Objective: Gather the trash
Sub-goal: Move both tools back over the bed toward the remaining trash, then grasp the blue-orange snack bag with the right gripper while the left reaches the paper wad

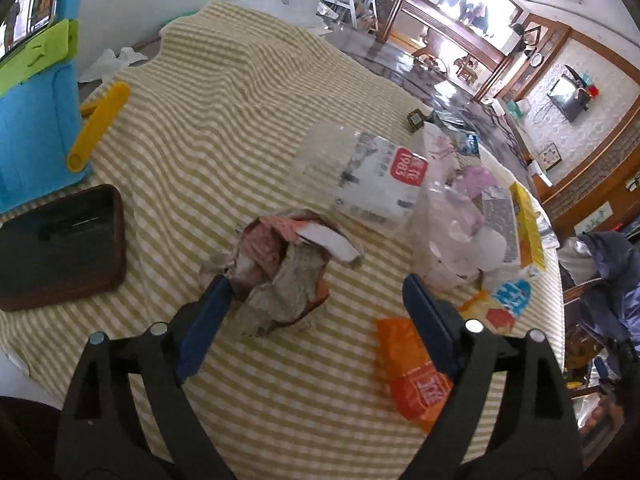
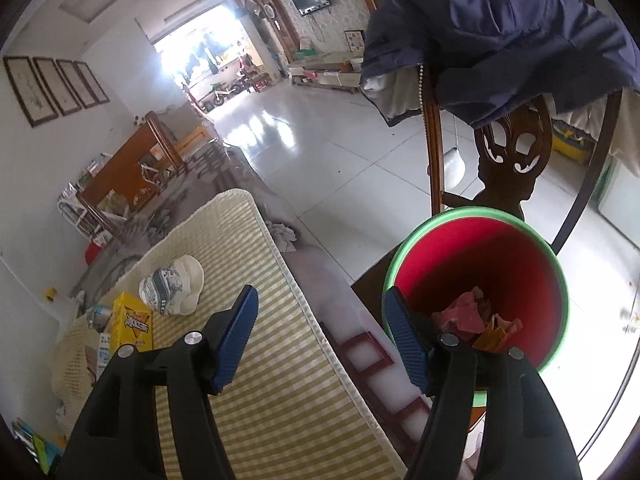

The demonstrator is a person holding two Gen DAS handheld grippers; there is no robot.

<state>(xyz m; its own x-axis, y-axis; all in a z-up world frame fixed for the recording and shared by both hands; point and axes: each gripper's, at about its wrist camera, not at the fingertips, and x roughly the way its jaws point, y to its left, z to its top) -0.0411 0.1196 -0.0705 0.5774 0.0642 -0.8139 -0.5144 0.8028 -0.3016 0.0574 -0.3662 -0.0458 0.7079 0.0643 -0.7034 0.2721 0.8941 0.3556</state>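
Note:
My left gripper (image 1: 316, 286) is open over the checked tablecloth (image 1: 208, 120). A crumpled paper wrapper (image 1: 280, 268) lies just by its left fingertip, untouched by the pads. An orange snack packet (image 1: 412, 376) lies under the right finger. Beyond are a white plastic pack with a red label (image 1: 372, 176), a clear bag (image 1: 448, 236) and a yellow box (image 1: 528, 224). My right gripper (image 2: 320, 300) is open and empty above the table edge, next to a red bin with a green rim (image 2: 480, 264) holding red and orange scraps (image 2: 480, 316). A yellow box (image 2: 132, 322) and a crumpled white bag (image 2: 172, 284) lie on the cloth.
A dark brown tray (image 1: 60, 248) sits at the left, with a blue and green toy (image 1: 36, 92) and its yellow part (image 1: 100, 124) behind. A carved wooden chair (image 2: 508, 160) draped with a navy jacket (image 2: 500, 36) stands behind the bin. White tiled floor (image 2: 320, 152) lies beyond.

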